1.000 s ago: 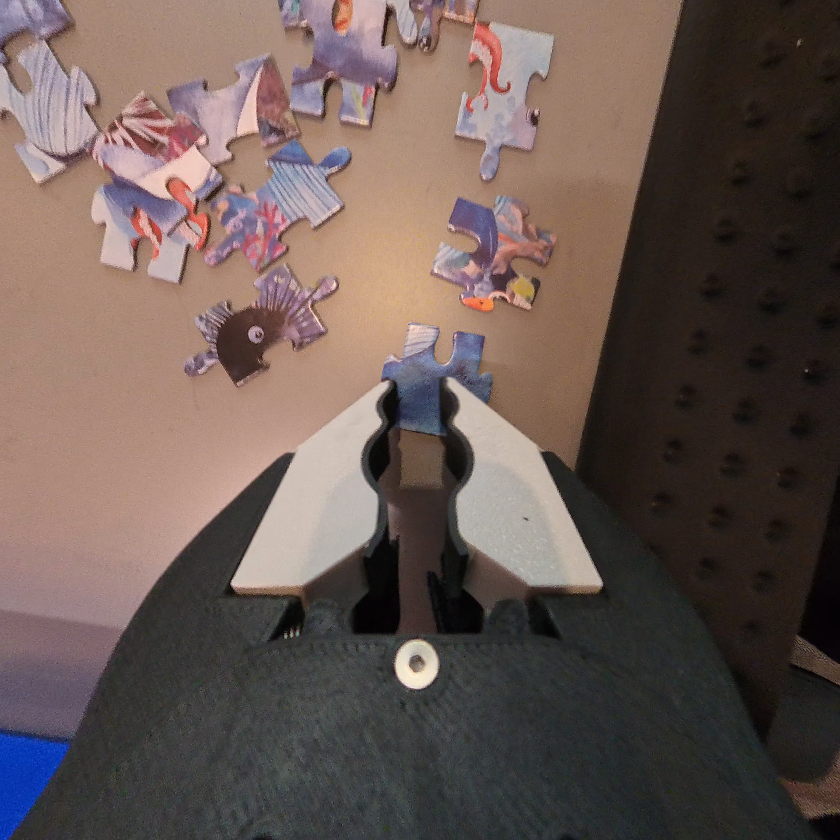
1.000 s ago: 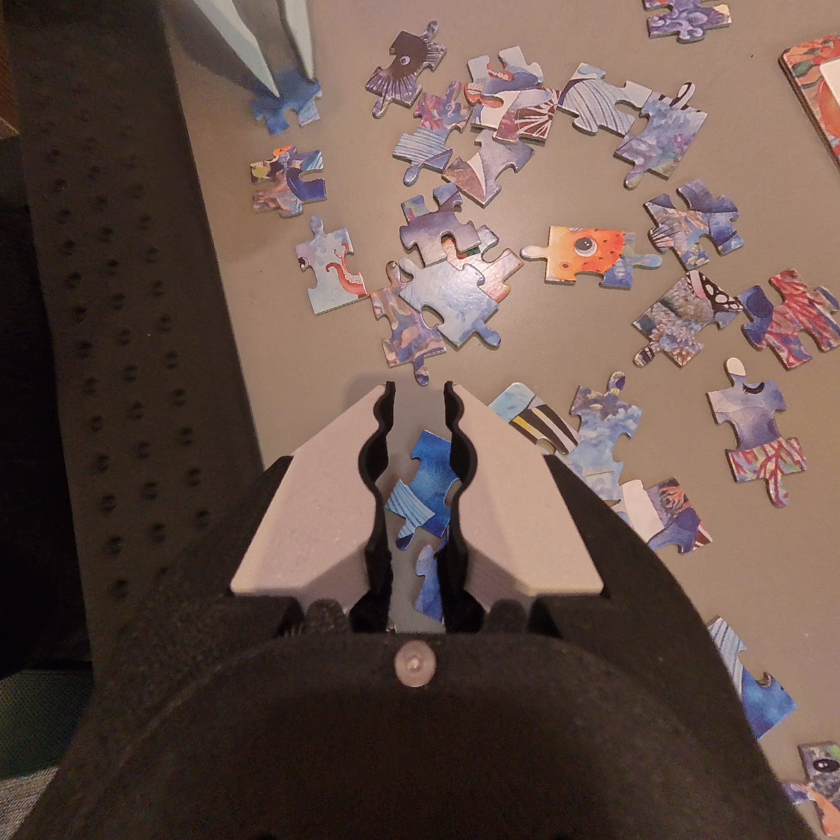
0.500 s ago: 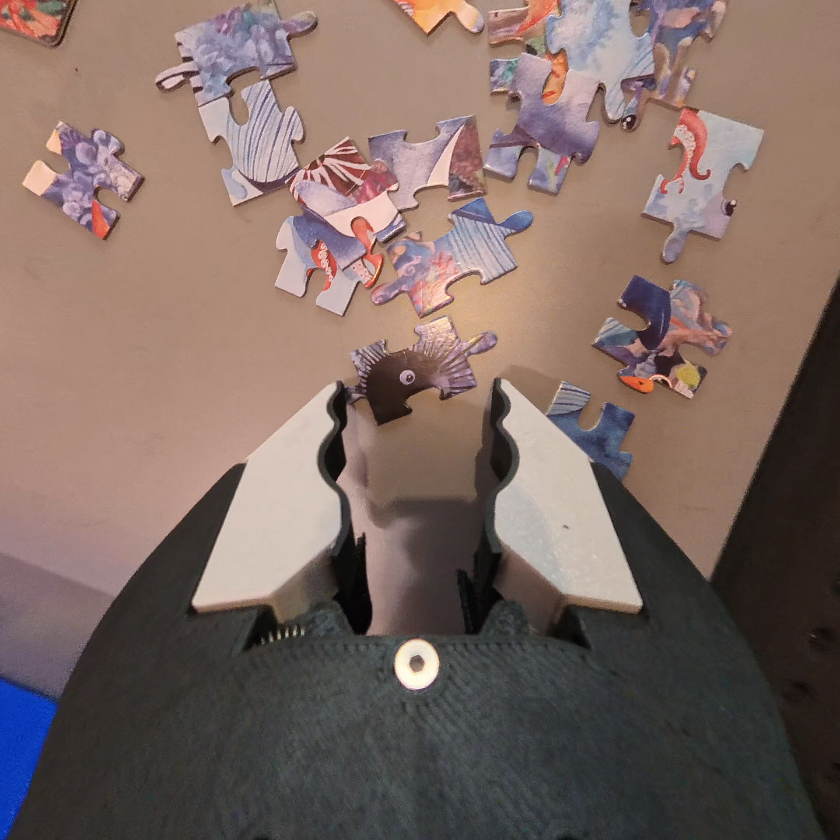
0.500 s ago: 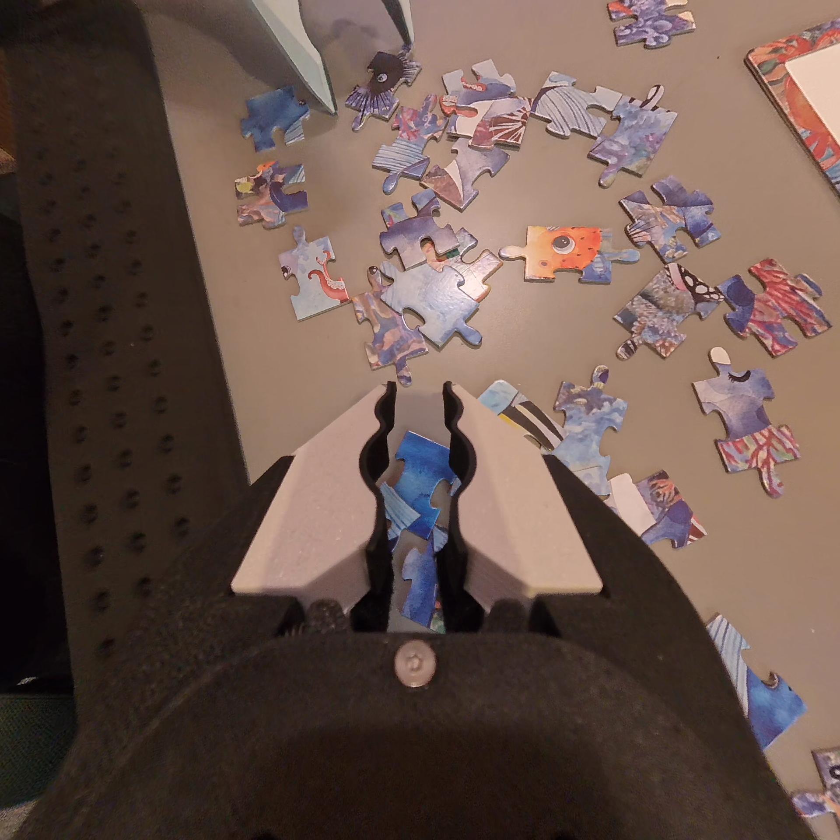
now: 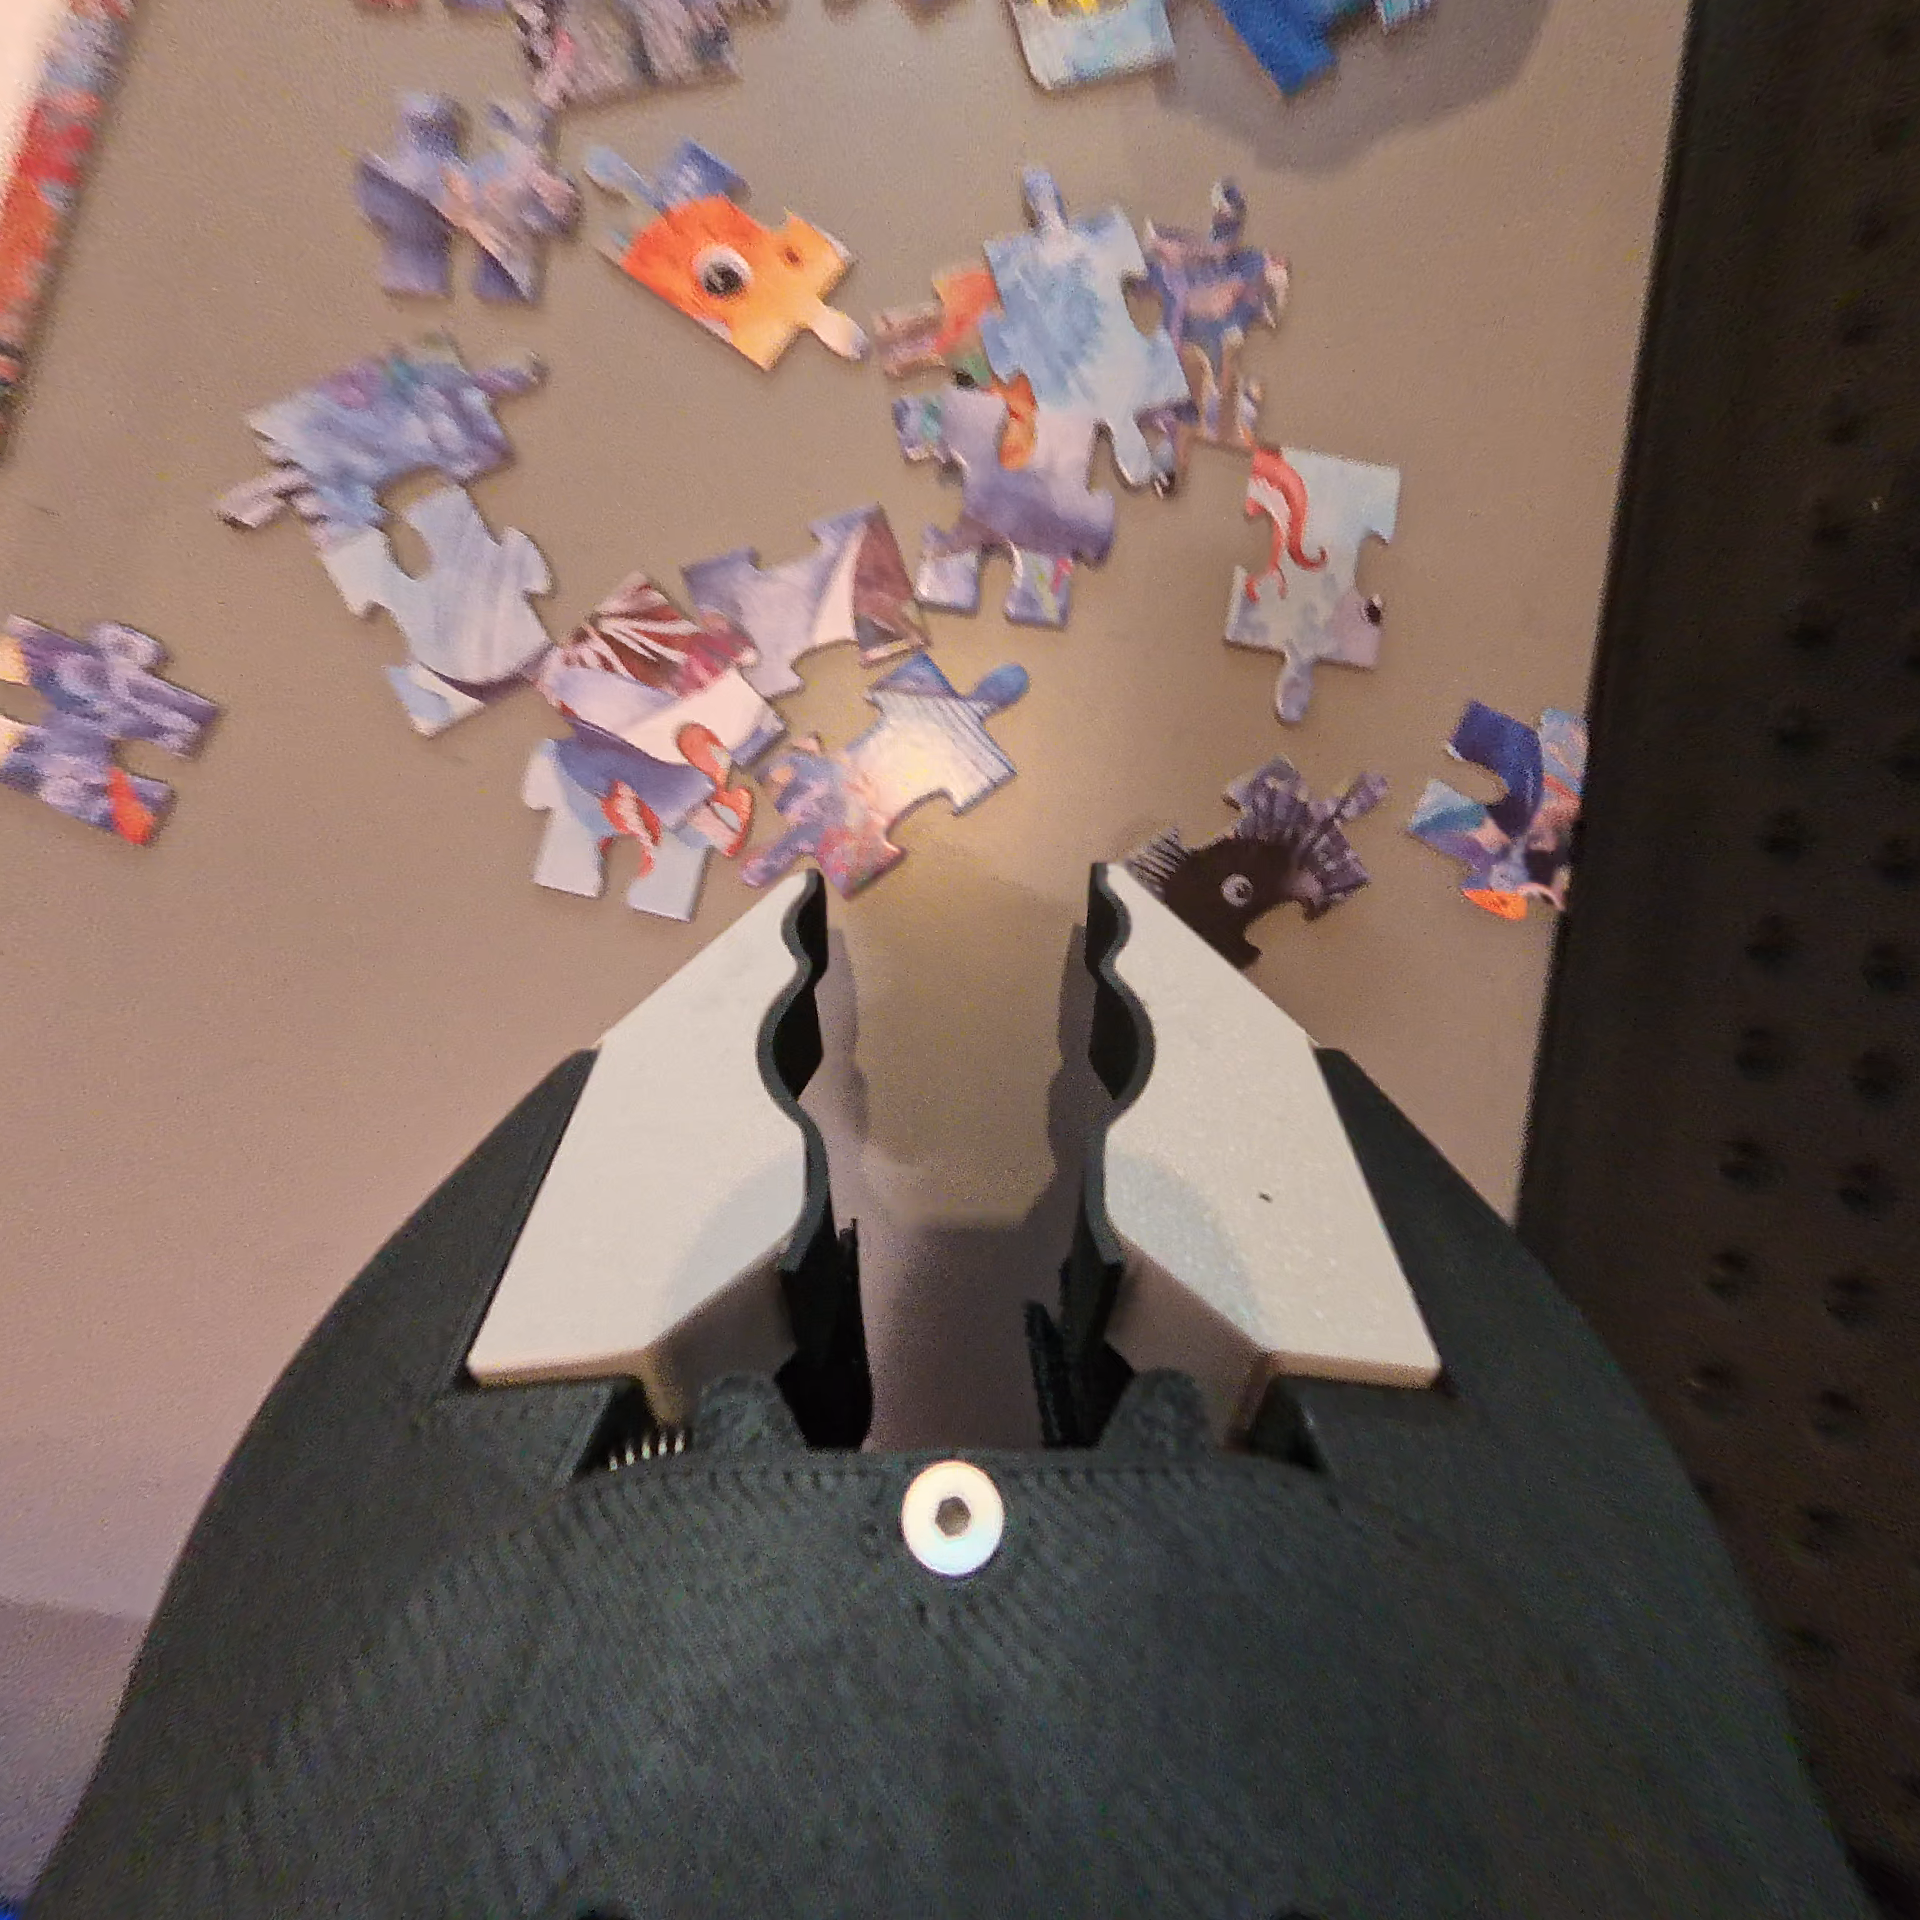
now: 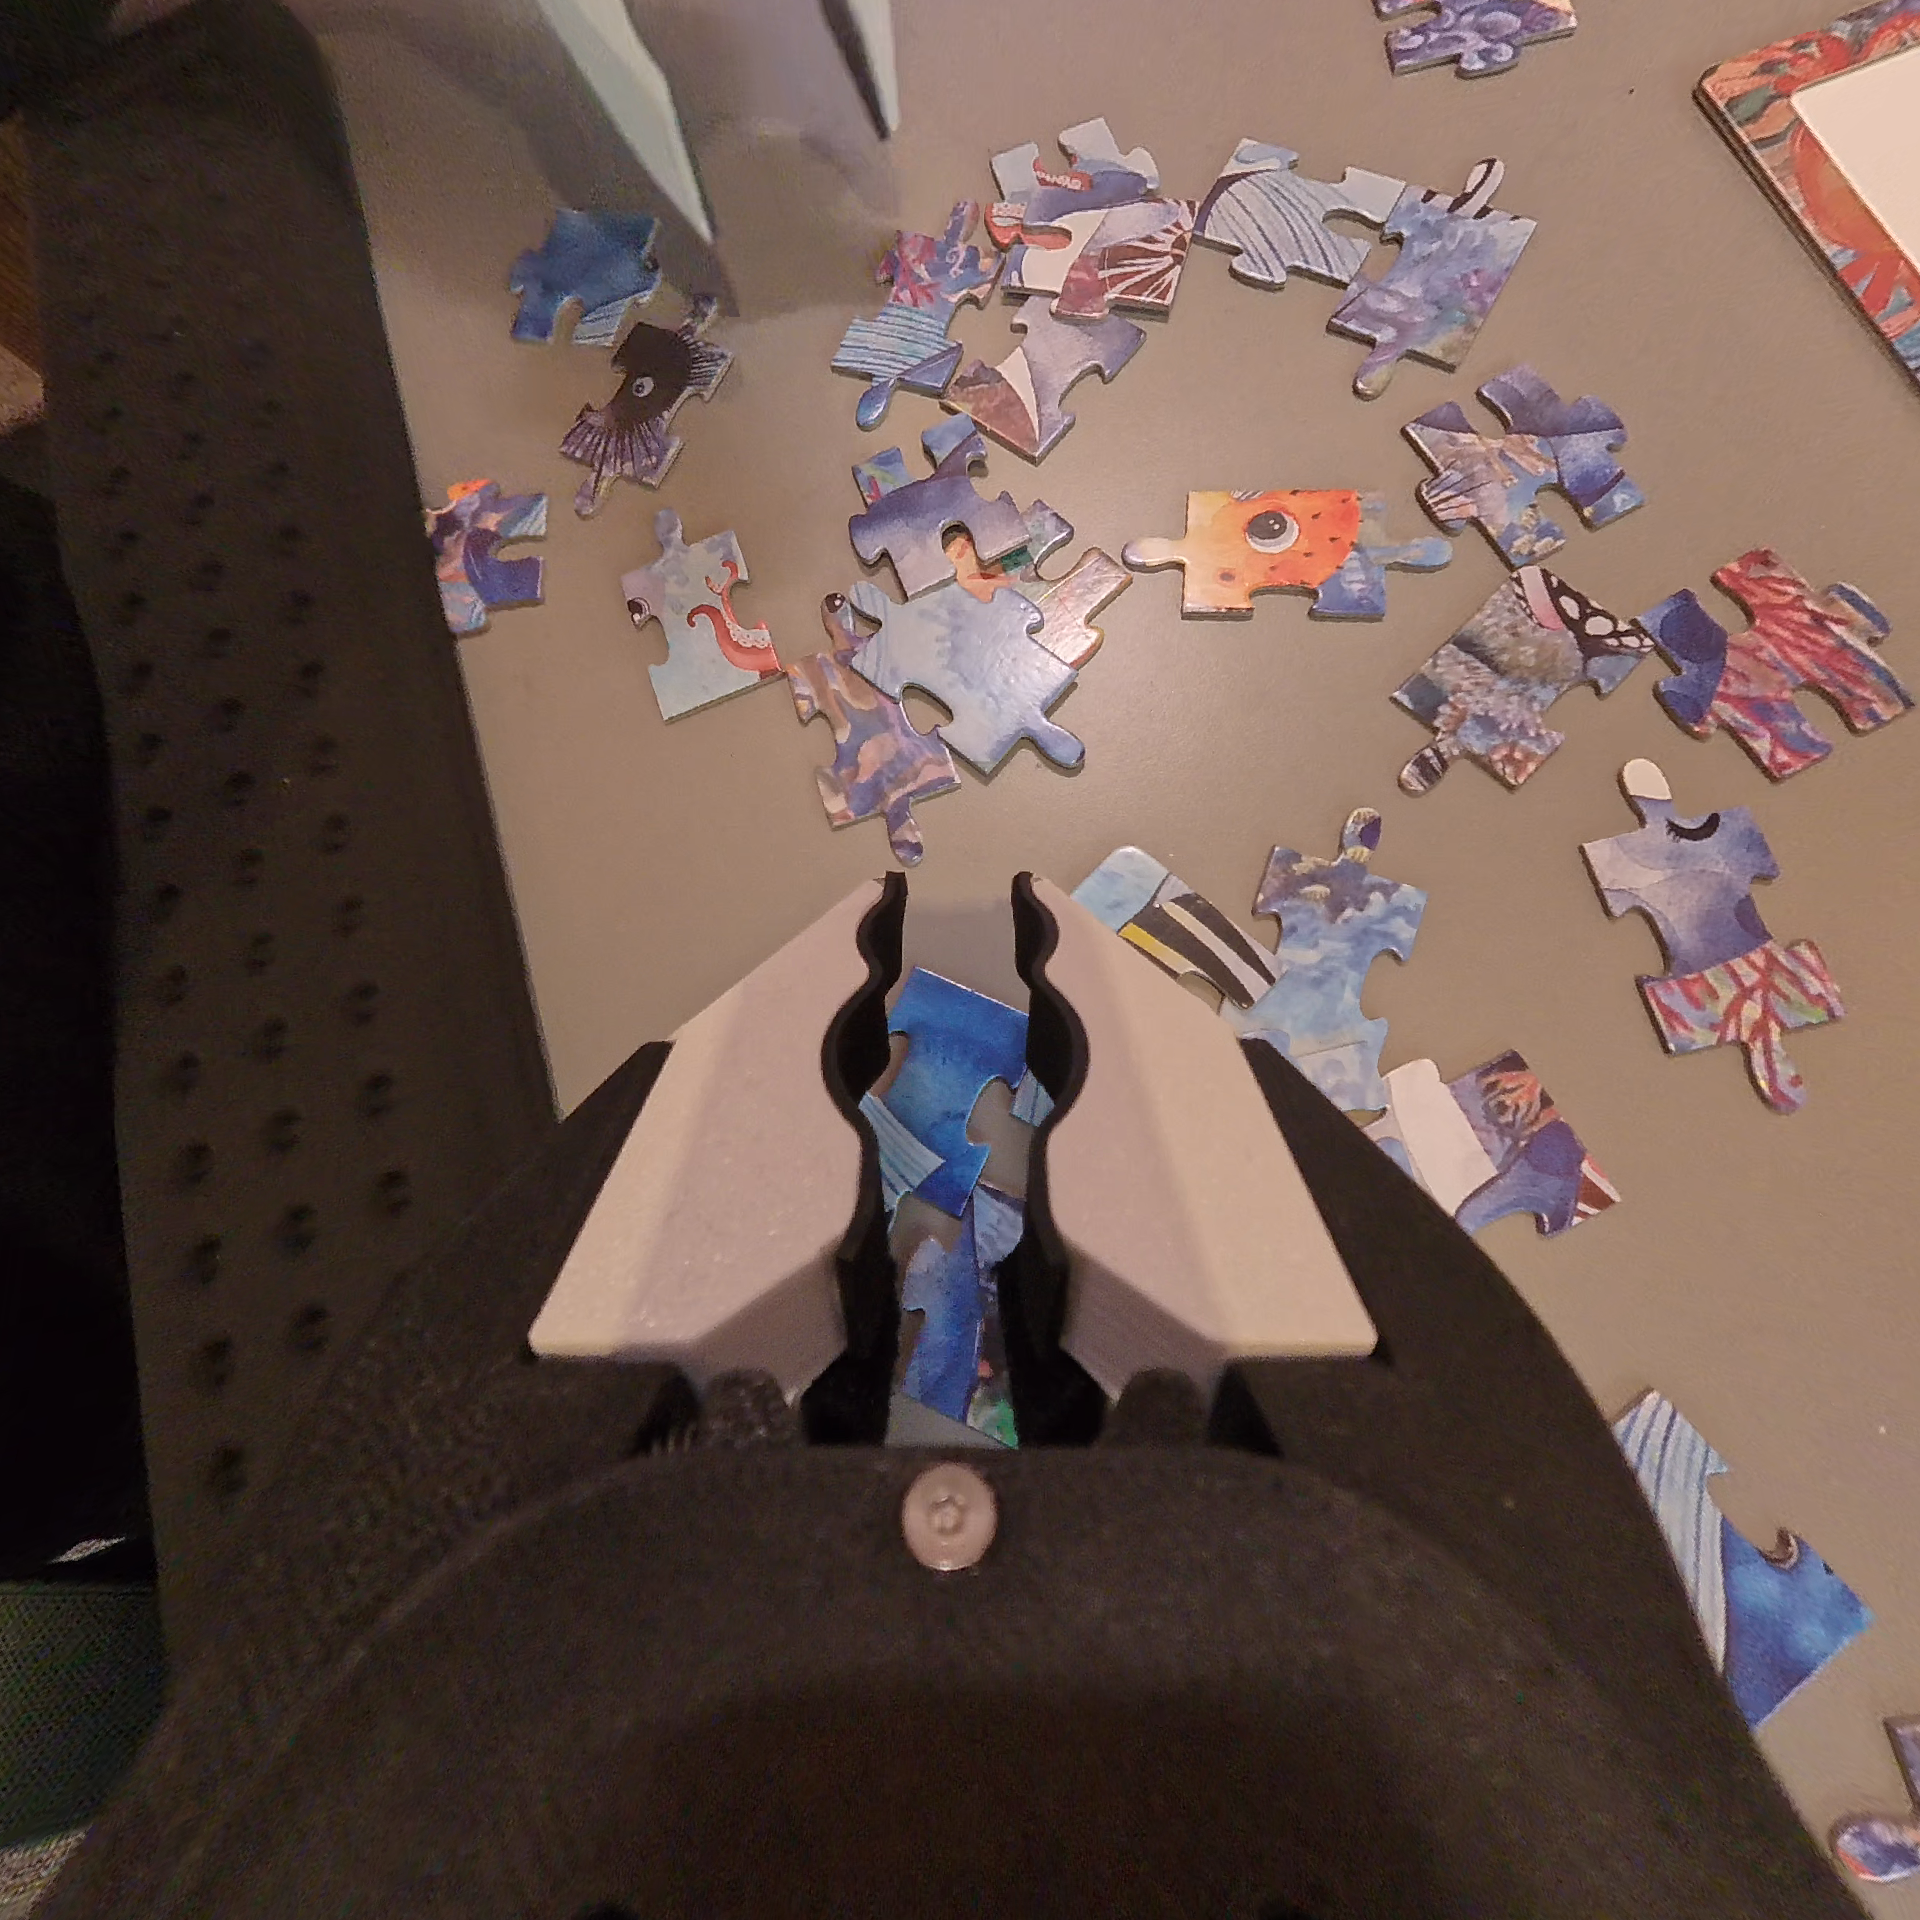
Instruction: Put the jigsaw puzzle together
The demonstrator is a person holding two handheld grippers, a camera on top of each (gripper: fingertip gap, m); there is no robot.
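Loose jigsaw pieces lie scattered on the grey table [image 6: 1195, 758]. My left gripper [image 5: 956, 894] is open and empty, low over the table. A dark fish piece [image 5: 1247, 883] lies just beside its right fingertip. In the right wrist view the left gripper [image 6: 784, 177] shows at the top, with a blue piece [image 6: 587, 275] and the dark fish piece [image 6: 644, 395] by it. My right gripper [image 6: 958, 888] hovers with its jaws a narrow gap apart and nothing between them. A bright blue piece [image 6: 940, 1049] lies on the table under it.
A black perforated panel [image 6: 239, 727] borders the table; it also shows in the left wrist view [image 5: 1766, 727]. The puzzle frame [image 6: 1818, 197] lies at the far right. An orange fish piece [image 6: 1268, 545] lies mid-table. Overlapping pieces [image 6: 966, 665] lie ahead of the right gripper. My hands' fingertips stand some 20 cm from each other. My right tips are about 20 cm from the dark fish piece [image 6: 644, 395], my left tips only 4 cm.
The left gripper let go of the blue piece near the panel, opened and swung over the pile. The dark fish piece slid toward the panel. The right gripper barely moved.
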